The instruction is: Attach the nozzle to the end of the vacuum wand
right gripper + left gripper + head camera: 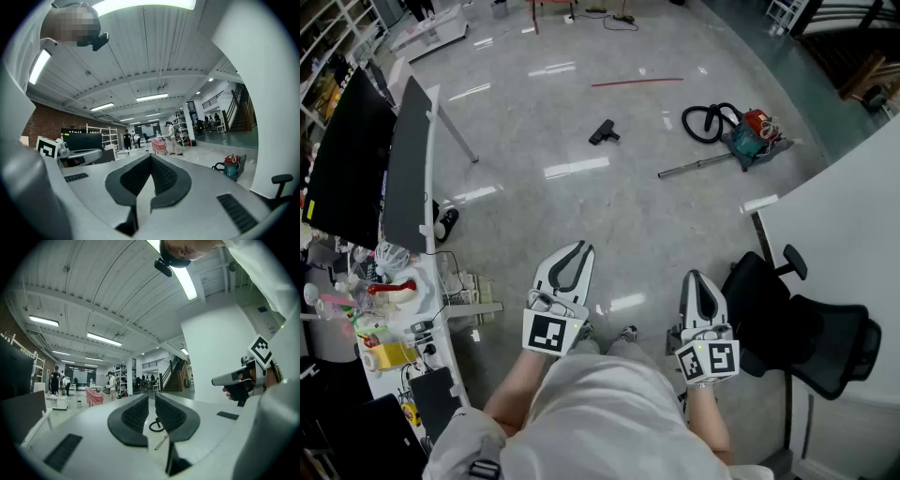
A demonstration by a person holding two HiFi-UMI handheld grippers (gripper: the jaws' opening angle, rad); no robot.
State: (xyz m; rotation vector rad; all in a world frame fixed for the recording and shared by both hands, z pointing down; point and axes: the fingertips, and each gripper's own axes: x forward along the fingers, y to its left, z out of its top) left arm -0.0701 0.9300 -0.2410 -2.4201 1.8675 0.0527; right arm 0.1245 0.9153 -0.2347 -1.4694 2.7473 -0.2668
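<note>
Head view, grippers: I have both held level in front of my body. The left gripper (pixel 580 247) and the right gripper (pixel 695 276) hold nothing.
Head view, nozzle: The small black nozzle (pixel 602 132) lies on the bare floor, far ahead of me.
Head view, wand: The vacuum wand (pixel 698 166) lies flat to the nozzle's right and well apart from it. Its far end runs to the vacuum canister (pixel 757 138) and the coiled hose (pixel 705 122).
Left gripper view, jaws: The jaws stand a narrow slit apart with nothing between them. Through the slit I see the hose (pixel 156 425) and a short piece of the wand (pixel 161 441) on the floor.
Right gripper view, jaws: The pads are closed on each other and empty. The canister (pixel 231 168) sits off to the right.
Handling, nozzle: I judge it to be light, rigid plastic. I would take it by the neck, leaving its socket free.
Handling, wand: It looks like a stiff, smooth metal tube that may roll or slip in the pads. I would grip it just behind the free end, and I expect the hose and canister to drag on it.
Progress: Nothing is picked up yet, and both parts are out of reach.
</note>
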